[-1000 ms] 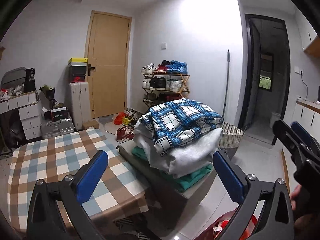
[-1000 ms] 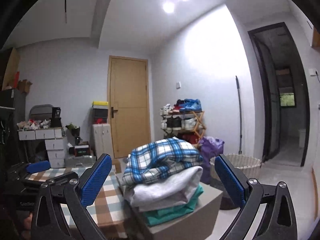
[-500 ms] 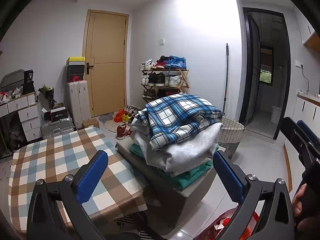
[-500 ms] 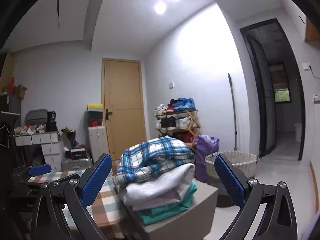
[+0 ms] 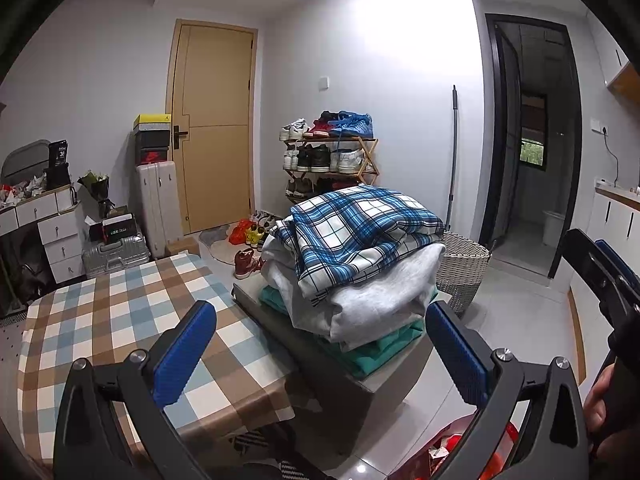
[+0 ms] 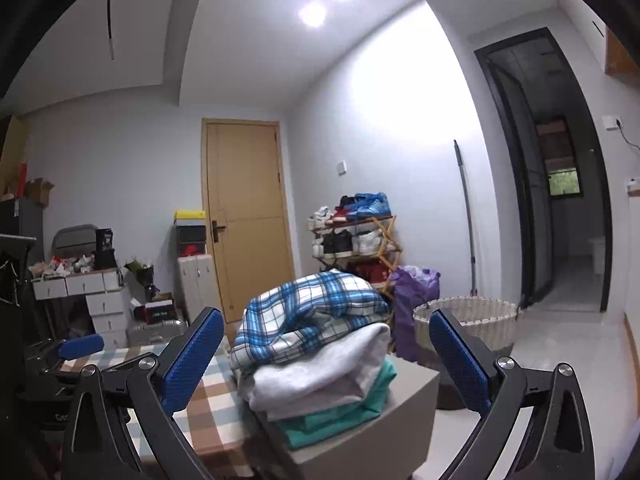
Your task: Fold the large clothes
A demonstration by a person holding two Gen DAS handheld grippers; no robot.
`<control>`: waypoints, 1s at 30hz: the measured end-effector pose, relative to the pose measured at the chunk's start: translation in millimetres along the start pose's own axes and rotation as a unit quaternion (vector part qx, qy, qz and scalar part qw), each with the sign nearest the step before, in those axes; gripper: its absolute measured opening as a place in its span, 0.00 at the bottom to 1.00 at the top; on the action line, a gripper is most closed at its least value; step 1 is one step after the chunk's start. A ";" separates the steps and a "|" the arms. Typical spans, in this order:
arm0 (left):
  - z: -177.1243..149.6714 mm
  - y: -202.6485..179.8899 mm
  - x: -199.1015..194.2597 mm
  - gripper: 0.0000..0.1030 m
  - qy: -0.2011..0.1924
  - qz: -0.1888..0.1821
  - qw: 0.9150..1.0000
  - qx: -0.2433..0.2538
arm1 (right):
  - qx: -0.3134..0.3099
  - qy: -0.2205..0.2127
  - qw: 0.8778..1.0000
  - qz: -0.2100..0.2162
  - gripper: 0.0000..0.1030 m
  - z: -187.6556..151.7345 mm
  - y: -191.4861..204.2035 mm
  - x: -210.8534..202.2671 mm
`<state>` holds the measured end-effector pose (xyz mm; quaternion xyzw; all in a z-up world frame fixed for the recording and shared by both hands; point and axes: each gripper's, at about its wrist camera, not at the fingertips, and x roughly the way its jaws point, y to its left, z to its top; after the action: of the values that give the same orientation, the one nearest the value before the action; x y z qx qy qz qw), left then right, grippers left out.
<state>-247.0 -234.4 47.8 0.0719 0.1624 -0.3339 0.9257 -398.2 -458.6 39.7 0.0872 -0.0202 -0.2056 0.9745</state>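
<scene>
Left gripper (image 5: 320, 354): jaws spread wide, blue pads empty, held above the near edge of a table with a checked cloth (image 5: 100, 320). Right gripper (image 6: 326, 360): jaws likewise spread wide, nothing between the pads. It also shows at the right edge of the left wrist view, with part of a hand (image 5: 604, 400) behind it.

Stack of folded clothes sits on a low grey box (image 5: 352, 384) that stands just beside the table's right side. Top layer: blue-and-white plaid garment (image 5: 360, 232), bunched and overhanging. Under it: light grey garment (image 5: 380, 304). Bottom: teal garment (image 5: 380, 354), edges poking out at the front. In the right wrist view the stack appears between the two pads, beyond them and not touched.

Behind the stack: woven white basket (image 5: 464, 260) on the floor, wooden shoe rack (image 5: 332, 156) against the wall, tan door (image 5: 216, 128) to its left. Purple bag (image 6: 412, 296) between rack and basket.
</scene>
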 end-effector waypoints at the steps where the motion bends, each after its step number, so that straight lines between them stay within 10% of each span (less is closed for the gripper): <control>1: 0.2 -0.5 0.0 0.99 0.000 -0.001 1.000 0.001 | 0.000 0.001 1.000 0.000 1.00 0.1 0.0 -0.2; 30: -2.3 -4.3 -12.1 0.99 -0.002 -0.023 1.000 0.010 | 0.010 0.003 1.000 -0.009 1.00 1.6 -6.4 -2.9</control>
<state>-259.2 -229.9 49.7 0.0767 0.1588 -0.3564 0.9176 -403.5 -463.4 40.1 0.0976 -0.0187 -0.2135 0.9719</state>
